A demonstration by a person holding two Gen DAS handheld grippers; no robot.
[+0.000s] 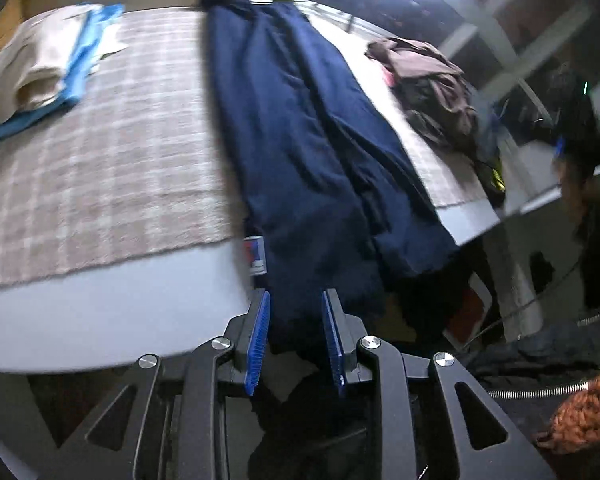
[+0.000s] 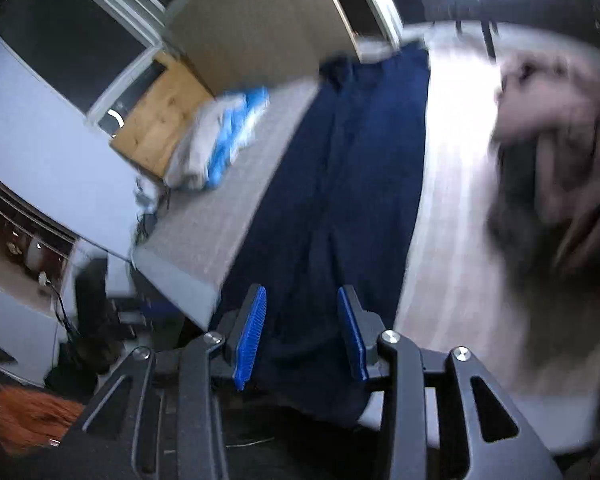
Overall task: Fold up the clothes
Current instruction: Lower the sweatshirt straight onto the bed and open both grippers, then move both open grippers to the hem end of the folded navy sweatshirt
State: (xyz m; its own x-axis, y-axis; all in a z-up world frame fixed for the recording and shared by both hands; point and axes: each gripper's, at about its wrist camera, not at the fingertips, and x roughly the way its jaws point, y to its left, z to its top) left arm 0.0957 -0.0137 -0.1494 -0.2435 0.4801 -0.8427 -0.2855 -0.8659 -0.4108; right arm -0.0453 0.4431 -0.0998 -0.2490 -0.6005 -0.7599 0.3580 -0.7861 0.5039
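A long navy garment (image 1: 300, 128) lies lengthwise across the checked cloth (image 1: 112, 152) on the table, and its near end hangs over the front edge. A small label (image 1: 255, 254) shows at that end. My left gripper (image 1: 296, 296) is open, its blue pads (image 1: 260, 340) on either side of the hanging end without pressing it. In the right wrist view the same garment (image 2: 348, 184) runs away from my right gripper (image 2: 301, 292). That gripper is open too, and the cloth's near end lies between its spread fingers. Both views are blurred.
A folded stack of white and blue clothes (image 1: 52, 72) (image 2: 224, 136) sits at the table's far left. A loose pile of brown and dark clothes (image 1: 432, 92) (image 2: 560, 168) lies at the right. The table's pale rim (image 1: 100, 308) is just ahead. An orange knit sleeve (image 1: 584, 412) shows at the edge.
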